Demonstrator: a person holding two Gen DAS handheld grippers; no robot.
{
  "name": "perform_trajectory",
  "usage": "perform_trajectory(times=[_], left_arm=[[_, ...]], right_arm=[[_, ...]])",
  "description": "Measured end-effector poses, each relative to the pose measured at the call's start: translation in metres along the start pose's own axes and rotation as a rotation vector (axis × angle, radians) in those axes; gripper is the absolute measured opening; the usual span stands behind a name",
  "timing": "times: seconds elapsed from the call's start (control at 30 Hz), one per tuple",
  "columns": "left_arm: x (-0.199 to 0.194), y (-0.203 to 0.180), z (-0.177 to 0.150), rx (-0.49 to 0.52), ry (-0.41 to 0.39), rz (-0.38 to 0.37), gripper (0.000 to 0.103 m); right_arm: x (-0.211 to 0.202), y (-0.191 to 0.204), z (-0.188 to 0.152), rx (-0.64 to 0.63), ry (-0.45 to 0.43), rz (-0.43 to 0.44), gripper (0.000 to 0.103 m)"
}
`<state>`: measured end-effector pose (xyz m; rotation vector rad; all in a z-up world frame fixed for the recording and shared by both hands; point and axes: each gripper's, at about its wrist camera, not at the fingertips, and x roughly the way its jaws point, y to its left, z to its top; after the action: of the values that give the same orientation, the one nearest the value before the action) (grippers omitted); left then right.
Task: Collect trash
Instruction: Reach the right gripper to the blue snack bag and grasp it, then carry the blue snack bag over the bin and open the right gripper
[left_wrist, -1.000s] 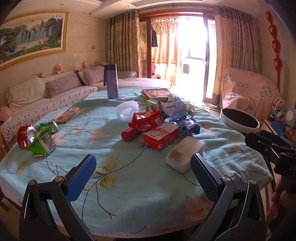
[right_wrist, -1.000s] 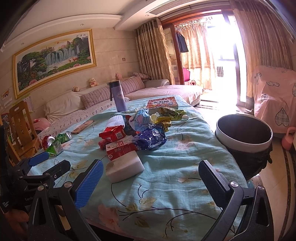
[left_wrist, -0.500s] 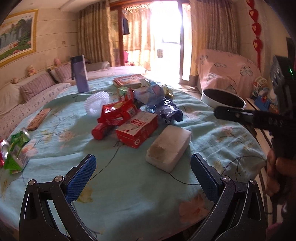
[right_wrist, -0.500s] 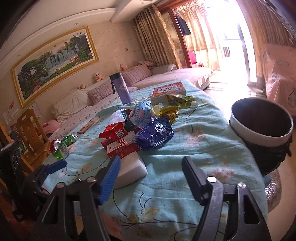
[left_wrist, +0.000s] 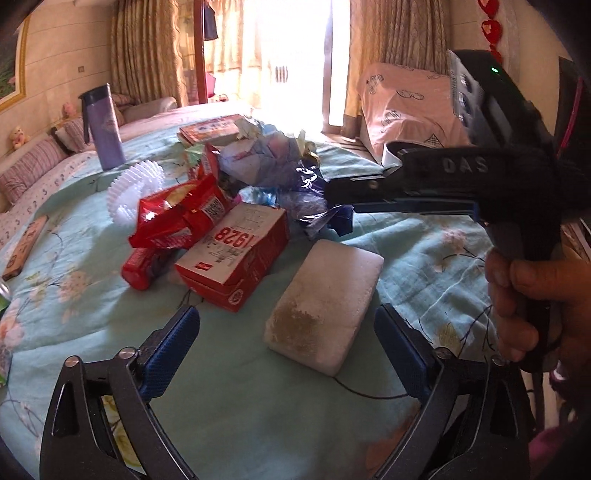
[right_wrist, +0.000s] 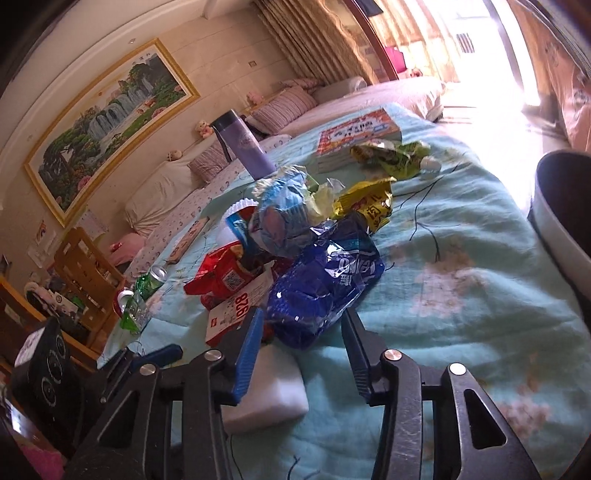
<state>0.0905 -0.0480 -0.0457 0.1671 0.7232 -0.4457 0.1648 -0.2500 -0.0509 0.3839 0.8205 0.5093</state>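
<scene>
**Right gripper lines up on blue wrapper as left waits over foam block**

Left wrist view: The left gripper (left_wrist: 284, 334), its blue-padded jaws spread wide and holding nothing, hangs low over the pale green floral tablecloth (left_wrist: 236, 398). A white rectangular foam block with a brown stain (left_wrist: 325, 304) lies just ahead, between the two fingers and a little to the right, its long axis running away from the camera and leaning right. To its left sits a red and white carton printed 1928 (left_wrist: 236, 254), with a crumpled red snack packet (left_wrist: 177, 218) beyond it. From the right edge the right gripper (left_wrist: 351, 194) reaches across toward the crinkled dark blue foil wrapper (left_wrist: 314, 199); seen side-on, its gap cannot be read here.

Right wrist view: The right gripper (right_wrist: 303, 332) has its jaws partly closed, set narrow on either side of the near end of the blue wrapper (right_wrist: 325, 284), with no clear bite on the foil yet. The wrapper lies directly ahead, its length running away and to the right. The carton (right_wrist: 236, 310) sits just left of the left finger, and the foam block (right_wrist: 269, 391) lies beneath that finger. The black round bin with a white rim (right_wrist: 554, 229) stands off the table at the right edge, on this gripper's side. The right gripper looks the nearer to the wrapper and to the bin; a straight closing squeeze seems the likely next move.
</scene>
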Motion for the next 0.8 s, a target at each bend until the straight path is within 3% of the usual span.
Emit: perform_trajectory(times=[0.07,0.1,0.17,0.47,0.57,0.6,0.63,0.8], left_arm=[[0.006,-0.003,-0.001,0.010,0.022,-0.014,0.083],[0.008,-0.004,-0.001,0.013,0.031,-0.022,0.070],[0.011,-0.007,-0.002,0.007,0.047,-0.077,0.053],[-0.001,-0.018,0.001,0.002,0.015,-0.072,0.051],[-0.013,-0.012,0.001,-0.023,-0.006,-0.062,0.051],[-0.017,-0.010,0.000,-0.033,-0.012,-0.057,0.051],[-0.021,-0.005,0.000,-0.045,-0.017,-0.051,0.051],[-0.032,0.013,-0.005,-0.099,-0.029,-0.029,0.051]], right_arm=[[0.008,-0.006,0.002,0.023,0.022,0.020,0.029],[0.011,-0.007,0.002,0.024,0.033,0.024,0.016],[0.013,-0.008,0.001,0.014,0.037,0.030,0.002],[-0.027,-0.023,-0.007,-0.009,-0.027,-0.029,0.000],[-0.020,-0.033,-0.002,0.063,0.010,-0.008,0.021],[-0.013,-0.035,-0.001,0.090,0.028,0.006,0.043],[-0.007,-0.034,0.000,0.103,0.032,0.026,0.058],[0.029,-0.020,0.010,0.109,0.066,0.051,0.061]])
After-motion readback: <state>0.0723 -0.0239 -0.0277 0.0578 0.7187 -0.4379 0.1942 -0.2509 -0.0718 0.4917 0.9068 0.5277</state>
